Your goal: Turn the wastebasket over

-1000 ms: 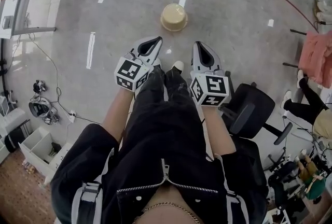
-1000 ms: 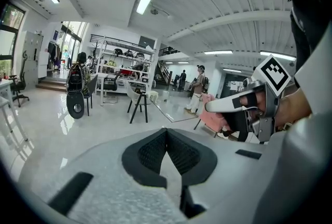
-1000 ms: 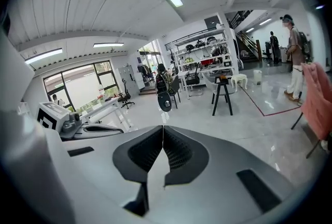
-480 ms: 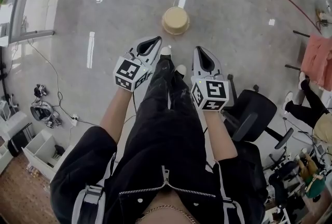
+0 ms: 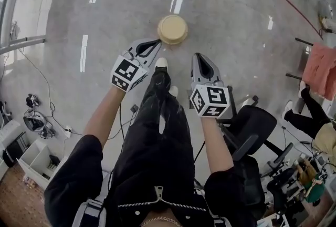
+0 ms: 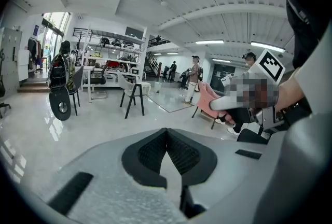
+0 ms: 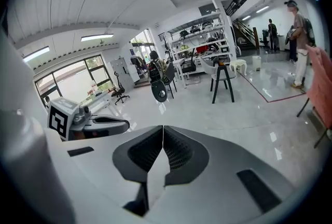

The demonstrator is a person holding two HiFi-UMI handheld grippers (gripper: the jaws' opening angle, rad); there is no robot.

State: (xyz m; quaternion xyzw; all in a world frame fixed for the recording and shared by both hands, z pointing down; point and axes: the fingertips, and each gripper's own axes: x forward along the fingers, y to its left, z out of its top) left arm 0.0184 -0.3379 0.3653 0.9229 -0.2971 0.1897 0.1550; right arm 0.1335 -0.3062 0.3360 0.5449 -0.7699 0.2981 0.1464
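The cream wastebasket (image 5: 172,29) stands on the grey floor ahead of me, apparently bottom up with its wider rim on the floor. My left gripper (image 5: 153,43) is shut and empty, its tips just left of and below the basket, apart from it. Further back and to the right, my right gripper (image 5: 197,57) is also shut and empty. In the left gripper view the jaws (image 6: 166,131) meet with nothing between them. The right gripper view shows the same of its jaws (image 7: 163,128). Neither gripper view shows the basket.
My legs and white shoes (image 5: 161,63) are between the grippers. A black office chair (image 5: 253,115) stands close on the right. A white shelf unit (image 5: 32,156) and cables (image 5: 37,121) lie at lower left, and table legs (image 5: 18,13) at upper left. A pink cloth (image 5: 321,67) hangs at the right edge.
Both grippers have moved forward and lower toward the basket, still shut. I have stepped forward, so the basket now lies close to the left gripper's tips.
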